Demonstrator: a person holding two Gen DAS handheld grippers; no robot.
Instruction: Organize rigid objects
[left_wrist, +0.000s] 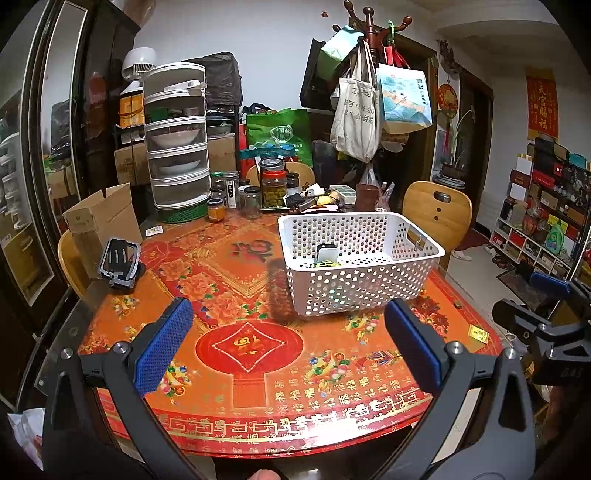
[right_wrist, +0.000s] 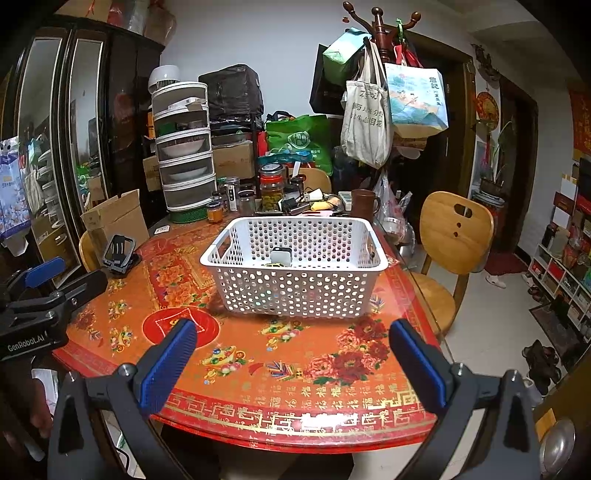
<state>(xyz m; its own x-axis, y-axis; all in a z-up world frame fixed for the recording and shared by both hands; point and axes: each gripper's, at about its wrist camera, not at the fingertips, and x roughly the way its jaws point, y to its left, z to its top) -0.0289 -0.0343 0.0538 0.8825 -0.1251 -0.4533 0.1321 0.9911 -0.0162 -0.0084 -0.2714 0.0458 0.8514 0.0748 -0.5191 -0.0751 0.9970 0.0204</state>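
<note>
A white perforated basket (left_wrist: 369, 295) (right_wrist: 295, 295) stands on the red and orange table (left_wrist: 251, 354) (right_wrist: 288, 358). Inside it leans a small white and black device (left_wrist: 327, 254) (right_wrist: 281, 256) beside a yellow item. A dark phone stand (left_wrist: 119, 263) (right_wrist: 119, 254) sits near the table's left edge. My left gripper (left_wrist: 288, 343) hangs open above the table's near side, nothing between its blue pads. My right gripper (right_wrist: 293, 363) is open too, empty, in front of the basket. Each gripper shows at the edge of the other's view.
Jars (left_wrist: 273, 184), a brown mug (left_wrist: 366, 197), chargers and a tiered food cover (left_wrist: 177, 144) crowd the table's far side. A cardboard box (left_wrist: 99, 218) stands at the left. Wooden chairs (right_wrist: 456, 236) flank the table; a coat rack with bags (left_wrist: 365, 107) rises behind.
</note>
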